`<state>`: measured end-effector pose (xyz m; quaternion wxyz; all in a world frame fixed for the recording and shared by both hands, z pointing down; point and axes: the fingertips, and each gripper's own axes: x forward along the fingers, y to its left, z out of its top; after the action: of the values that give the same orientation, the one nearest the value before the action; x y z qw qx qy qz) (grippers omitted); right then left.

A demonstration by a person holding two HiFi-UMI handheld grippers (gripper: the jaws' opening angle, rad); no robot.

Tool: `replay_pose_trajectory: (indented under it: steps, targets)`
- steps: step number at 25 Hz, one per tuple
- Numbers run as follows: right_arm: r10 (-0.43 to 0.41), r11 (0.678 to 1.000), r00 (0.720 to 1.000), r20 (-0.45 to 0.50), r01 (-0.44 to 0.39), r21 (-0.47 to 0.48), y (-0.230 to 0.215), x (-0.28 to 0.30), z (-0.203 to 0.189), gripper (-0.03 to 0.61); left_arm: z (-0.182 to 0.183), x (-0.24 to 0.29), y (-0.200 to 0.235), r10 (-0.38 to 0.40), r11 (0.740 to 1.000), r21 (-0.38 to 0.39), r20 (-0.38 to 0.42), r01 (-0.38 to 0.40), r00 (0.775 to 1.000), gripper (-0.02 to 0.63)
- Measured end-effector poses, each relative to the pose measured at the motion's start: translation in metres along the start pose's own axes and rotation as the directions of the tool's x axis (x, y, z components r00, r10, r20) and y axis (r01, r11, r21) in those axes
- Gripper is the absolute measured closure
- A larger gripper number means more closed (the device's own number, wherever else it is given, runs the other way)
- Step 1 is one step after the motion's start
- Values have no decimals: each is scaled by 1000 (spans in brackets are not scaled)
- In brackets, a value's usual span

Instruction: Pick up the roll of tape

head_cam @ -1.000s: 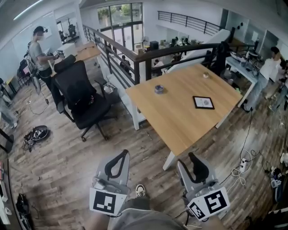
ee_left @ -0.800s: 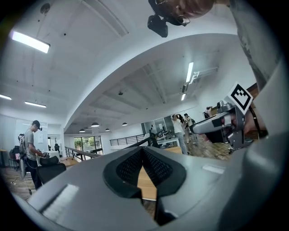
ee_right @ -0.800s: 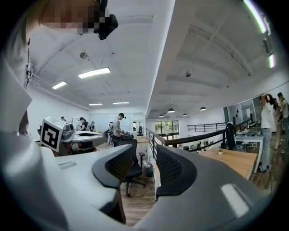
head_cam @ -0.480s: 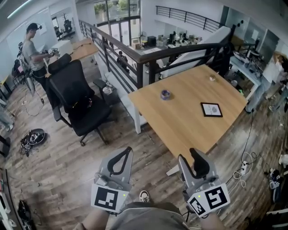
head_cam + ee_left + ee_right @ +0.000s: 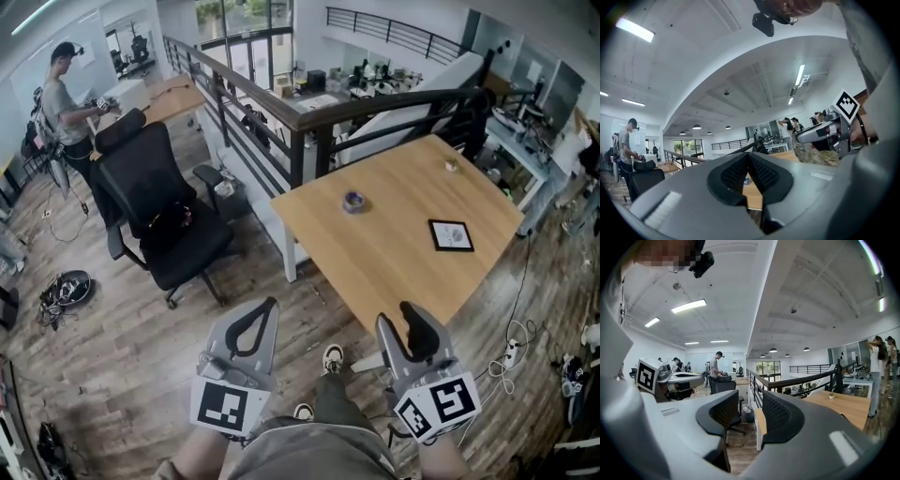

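Left gripper [image 5: 261, 311] jaws: tips together, holding nothing; only the hollow below the tips shows light in the left gripper view [image 5: 748, 159]. Right gripper [image 5: 411, 319] jaws: a narrow gap, empty, with floor and a table edge showing between the pads in its own view [image 5: 751, 411].

Roll of tape [image 5: 354, 201] sits on the wooden table [image 5: 394, 272], upper centre of the head view, well apart from both my grippers at the bottom of the frame. It lies ahead and up-frame, between the two gripper lines and closer to the right one. I judge the right gripper the nearer and better placed, since it is already over the table's near corner.

The roll looks to be lying flat, but it is too small to be sure. There is no long axis to line up on. The dark tablet [image 5: 451, 234] lies to the right of it, apart.

In the left gripper view the roll is only a tiny bluish speck [image 5: 747, 181] seen through the hollow. In the right gripper view I can't find it; it is likely behind the right pad. The reach is not yet begun, and both sets of jaws need opening wider.
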<state>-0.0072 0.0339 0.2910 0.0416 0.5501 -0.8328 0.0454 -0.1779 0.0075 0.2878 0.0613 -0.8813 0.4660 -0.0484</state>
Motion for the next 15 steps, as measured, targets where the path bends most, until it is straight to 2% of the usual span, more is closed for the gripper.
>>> replay_pose_trajectory:
  steps: [8,15]
  targets:
    - [-22,1000,999,-24,22,5,-41,45,-12,434,-15,53,15,-8,1000,6,3,8,1000,612]
    - [-40,998,998,-58,43,48,-97,112,-25,434,-30,123,42,-8,1000,6,-47,8,999,612]
